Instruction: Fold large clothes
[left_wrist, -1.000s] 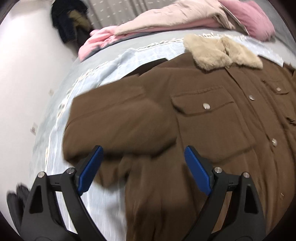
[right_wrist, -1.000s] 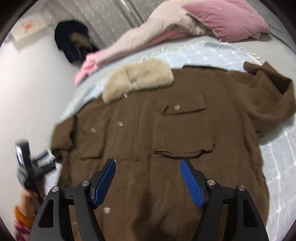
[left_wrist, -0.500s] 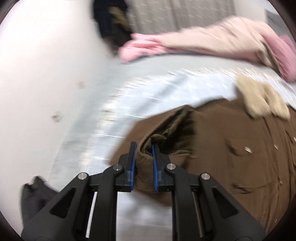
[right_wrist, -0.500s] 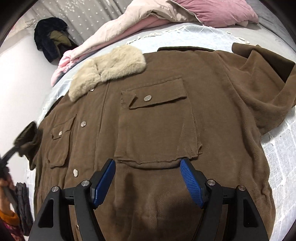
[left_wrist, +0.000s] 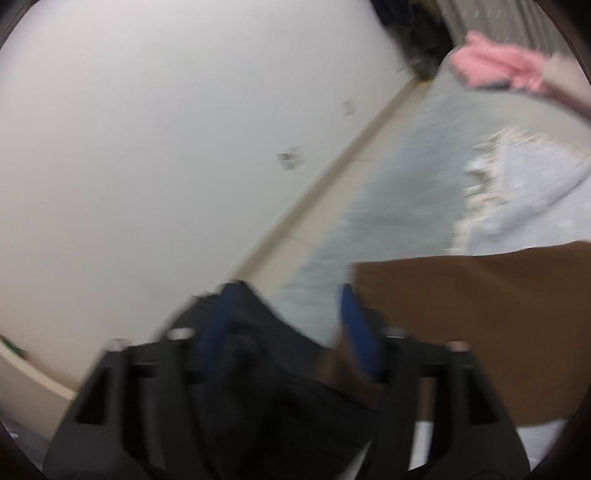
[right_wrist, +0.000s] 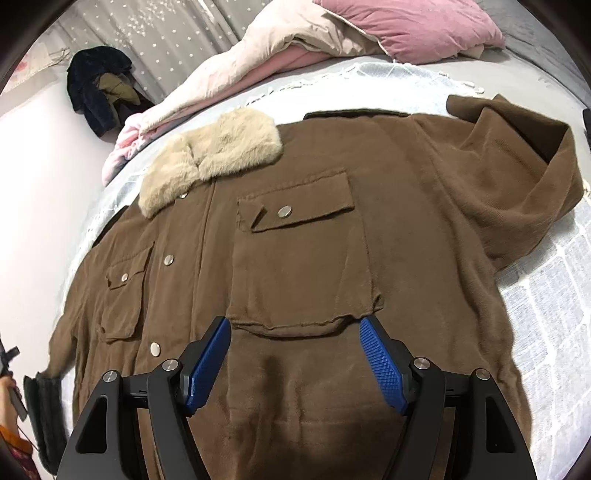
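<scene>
Here, brown jacket (right_wrist: 295, 266) spread flat, front up, on the bed (right_wrist: 554, 295), filling mid-frame.
Right claw (right_wrist: 295, 354) wide open, empty, above the lower pocket hem. Left claw (left_wrist: 284, 325) open, empty; blurred view, sleeve edge (left_wrist: 461, 314) at lower right, just beside its right finger.

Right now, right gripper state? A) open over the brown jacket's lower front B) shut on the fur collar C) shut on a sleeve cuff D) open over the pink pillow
A: the right gripper has its blue pads spread wide, nothing between them, above the brown jacket just below its large chest pocket.
</scene>
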